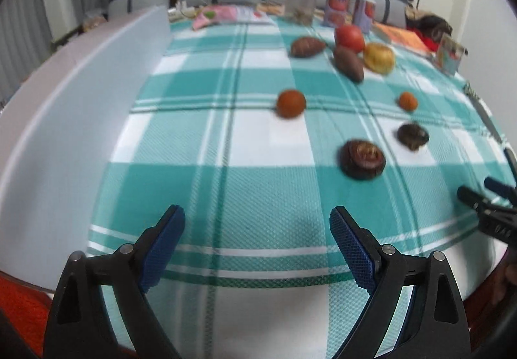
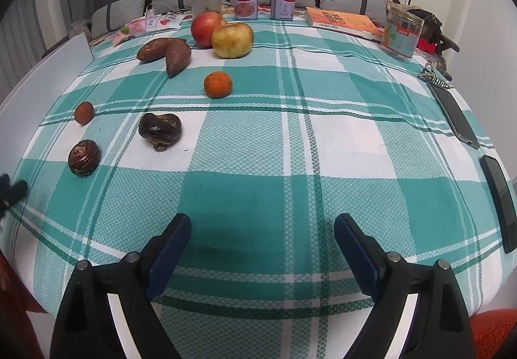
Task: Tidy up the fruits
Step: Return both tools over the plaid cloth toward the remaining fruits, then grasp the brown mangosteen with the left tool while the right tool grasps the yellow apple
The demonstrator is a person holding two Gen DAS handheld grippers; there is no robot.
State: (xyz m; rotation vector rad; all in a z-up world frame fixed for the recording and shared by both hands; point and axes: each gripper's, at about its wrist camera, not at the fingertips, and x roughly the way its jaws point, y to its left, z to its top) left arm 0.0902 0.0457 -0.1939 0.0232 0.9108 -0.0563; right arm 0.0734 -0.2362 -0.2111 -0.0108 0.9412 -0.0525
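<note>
Both grippers, left gripper (image 1: 257,220) and right gripper (image 2: 262,230), hang empty with fingers apart, so nothing's sorted yet; next, reach for the dark fruit (image 2: 160,131).

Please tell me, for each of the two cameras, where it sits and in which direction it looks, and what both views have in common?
Left wrist: sits behind the open left gripper, looking down across the checked cloth toward the cushions; the right gripper's fingertips show at the right edge.
Right wrist: sits behind the open right gripper, facing likewise; the left gripper's tip shows at the left edge.
Shared: red apple, sweet potatoes, both cans.
</note>
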